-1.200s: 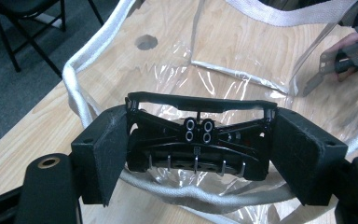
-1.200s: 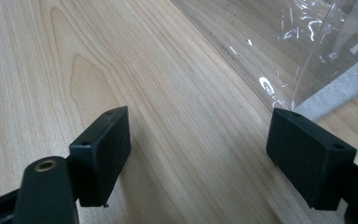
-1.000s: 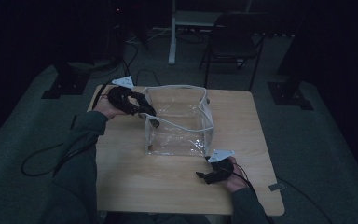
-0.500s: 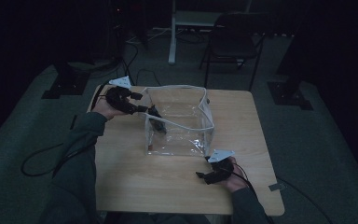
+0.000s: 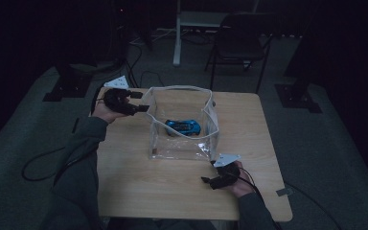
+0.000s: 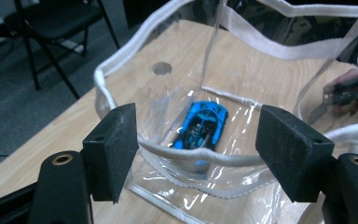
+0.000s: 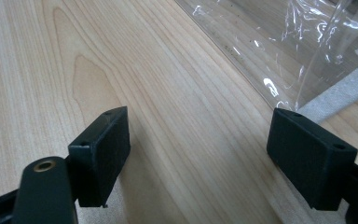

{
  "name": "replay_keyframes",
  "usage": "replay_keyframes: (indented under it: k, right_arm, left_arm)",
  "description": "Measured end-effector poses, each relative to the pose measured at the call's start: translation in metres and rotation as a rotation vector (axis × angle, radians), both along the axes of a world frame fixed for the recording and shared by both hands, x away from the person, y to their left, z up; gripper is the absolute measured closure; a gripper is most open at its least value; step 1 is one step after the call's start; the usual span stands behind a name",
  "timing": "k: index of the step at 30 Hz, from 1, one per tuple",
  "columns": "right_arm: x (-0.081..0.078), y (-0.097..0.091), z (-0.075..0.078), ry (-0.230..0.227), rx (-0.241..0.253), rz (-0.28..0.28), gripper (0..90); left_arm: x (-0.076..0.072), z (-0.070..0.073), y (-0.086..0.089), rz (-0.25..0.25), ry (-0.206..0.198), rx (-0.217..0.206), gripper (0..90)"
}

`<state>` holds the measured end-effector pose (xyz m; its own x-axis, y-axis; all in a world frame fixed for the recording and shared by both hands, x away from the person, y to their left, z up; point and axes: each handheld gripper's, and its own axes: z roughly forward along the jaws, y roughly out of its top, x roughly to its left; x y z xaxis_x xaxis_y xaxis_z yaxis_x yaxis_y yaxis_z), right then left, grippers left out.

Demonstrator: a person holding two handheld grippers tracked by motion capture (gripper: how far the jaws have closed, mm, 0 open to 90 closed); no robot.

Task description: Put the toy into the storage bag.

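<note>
A clear plastic bag (image 5: 182,139) with a white fabric rim (image 6: 121,51) stands open in the middle of the wooden table (image 5: 124,177). A small blue toy car (image 5: 183,126) (image 6: 203,123) lies on the bag's floor. My left gripper (image 5: 141,101) (image 6: 196,158) hovers open just outside the bag's left rim, jaws empty and pointed at the car. My right gripper (image 5: 210,181) (image 7: 198,158) rests low over the table near the bag's front right corner, open, with bare wood between its jaws and the bag's clear wall (image 7: 279,51) ahead.
A black folding chair (image 5: 242,43) and a white stand (image 5: 177,33) sit on the floor behind the table. Cables trail off the left side (image 5: 43,163) and the right front corner. The table's front half is bare wood.
The left gripper has drawn back out of the bag toward the left, now empty, and the blue car lies inside the bag. The right gripper has stayed put.
</note>
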<state>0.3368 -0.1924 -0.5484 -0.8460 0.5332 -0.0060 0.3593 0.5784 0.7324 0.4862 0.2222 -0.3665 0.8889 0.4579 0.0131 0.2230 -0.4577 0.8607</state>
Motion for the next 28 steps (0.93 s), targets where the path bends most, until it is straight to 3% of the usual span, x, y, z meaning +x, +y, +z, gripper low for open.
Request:
replay_keyframes:
  k: [5, 10, 21, 25, 28]
  right_arm:
    - [0.000, 0.000, 0.000, 0.000, 0.000, 0.000, 20.8]
    - [0.000, 0.000, 0.000, 0.001, 0.001, -0.001, 20.8]
    - [0.000, 0.000, 0.000, 0.004, 0.002, -0.001, 20.8]
    - [0.000, 0.000, 0.000, 0.004, 0.002, -0.001, 20.8]
    - [0.000, 0.000, 0.000, 0.004, 0.003, -0.001, 20.8]
  left_arm:
    - [-0.008, 0.003, 0.009, 0.023, -0.026, -0.055, 30.0]
    - [-0.022, 0.003, 0.019, 0.040, -0.068, -0.135, 30.0]
    - [-0.044, 0.000, 0.034, 0.088, -0.124, -0.157, 29.8]
    - [-0.051, -0.006, 0.033, 0.083, -0.127, -0.132, 29.8]
    - [-0.056, -0.010, 0.031, 0.078, -0.134, -0.137, 29.8]
